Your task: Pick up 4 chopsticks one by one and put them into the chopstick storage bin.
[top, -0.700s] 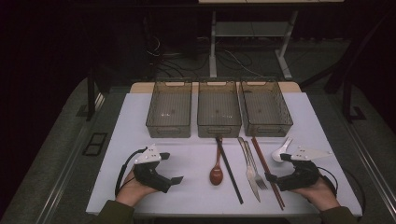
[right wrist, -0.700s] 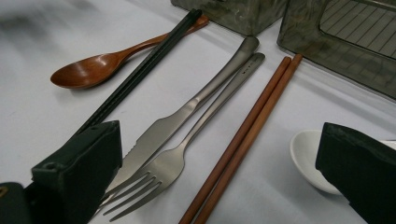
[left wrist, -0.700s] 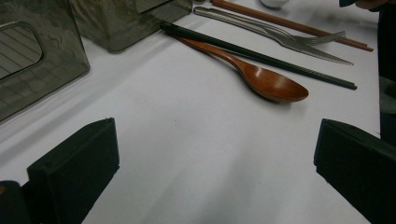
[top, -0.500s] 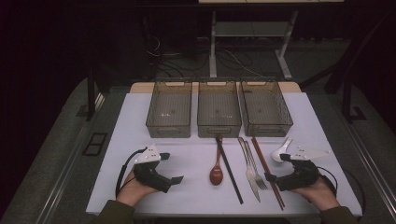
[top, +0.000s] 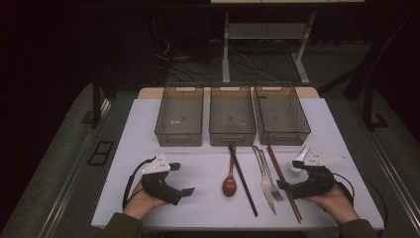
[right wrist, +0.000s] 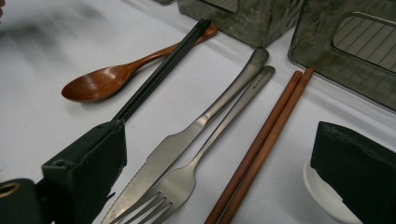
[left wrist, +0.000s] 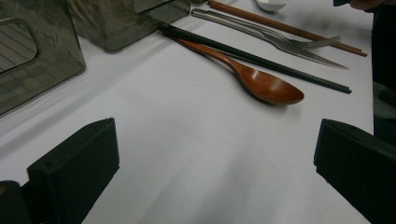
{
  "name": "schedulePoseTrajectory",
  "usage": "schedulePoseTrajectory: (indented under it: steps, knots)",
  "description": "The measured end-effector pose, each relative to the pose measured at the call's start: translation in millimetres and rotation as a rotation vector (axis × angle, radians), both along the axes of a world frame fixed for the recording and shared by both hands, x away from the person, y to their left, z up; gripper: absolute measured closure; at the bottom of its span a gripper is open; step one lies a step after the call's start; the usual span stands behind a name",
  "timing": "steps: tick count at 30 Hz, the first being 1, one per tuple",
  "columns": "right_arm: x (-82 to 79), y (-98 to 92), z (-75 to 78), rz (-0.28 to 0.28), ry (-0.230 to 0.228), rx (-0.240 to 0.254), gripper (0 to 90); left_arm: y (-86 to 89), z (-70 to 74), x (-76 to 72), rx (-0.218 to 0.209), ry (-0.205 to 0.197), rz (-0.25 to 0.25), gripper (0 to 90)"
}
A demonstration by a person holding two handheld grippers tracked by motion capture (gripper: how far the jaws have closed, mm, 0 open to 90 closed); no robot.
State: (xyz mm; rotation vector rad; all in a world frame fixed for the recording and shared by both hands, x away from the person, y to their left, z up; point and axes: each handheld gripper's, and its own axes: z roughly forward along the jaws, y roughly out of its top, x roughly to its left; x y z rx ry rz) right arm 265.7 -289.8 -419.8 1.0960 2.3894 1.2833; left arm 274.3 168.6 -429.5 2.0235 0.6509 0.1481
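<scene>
While the white table (top: 208,163) carries three smoky clear bins (top: 231,119) in a row along its far side, the cutlery lies in a loose fan just in front of them. Nearest the right gripper (top: 285,186) are a steel knife (right wrist: 187,144) with a serrated edge and a steel fork (right wrist: 196,168), side by side and touching along their handles; a pair of brown wooden chopsticks (right wrist: 261,149) lies just to their right. A pair of black chopsticks (top: 242,181) and a glossy brown wooden spoon (top: 230,184) lie farther toward the middle. The right gripper stands released, its jaws wide on either side of the knife and fork tips, grasping nothing. The left gripper (top: 183,191) is likewise released over bare table. The right gripper view brings out the knife's teeth, an engraved mark on the fork handle and a small white dish (right wrist: 322,196) behind one jaw, which the high view leaves indistinct.
</scene>
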Motion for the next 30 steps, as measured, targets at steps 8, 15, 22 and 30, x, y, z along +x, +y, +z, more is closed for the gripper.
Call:
schedulePoseTrajectory:
  steps: [8, 15, 22, 30]
  knots:
    - [3.7, 11.4, 2.8, 0.010, 0.011, -0.006, 3.8, -0.7, 0.1, -0.8, 0.004, -0.001, -0.006, 0.0]
    - [7.6, 23.7, 3.1, 0.024, 0.017, -0.011, 3.9, -2.2, -0.3, -1.3, 0.001, -0.002, -0.011, 0.0]
    - [12.2, 41.4, 2.7, 0.049, 0.019, -0.031, 3.9, -2.5, -1.0, -1.4, -0.001, 0.002, -0.009, 0.0]
    - [15.4, 55.3, 3.3, 0.085, 0.036, -0.038, 16.2, -2.8, -0.9, -1.3, 0.000, 0.002, -0.012, 0.0]
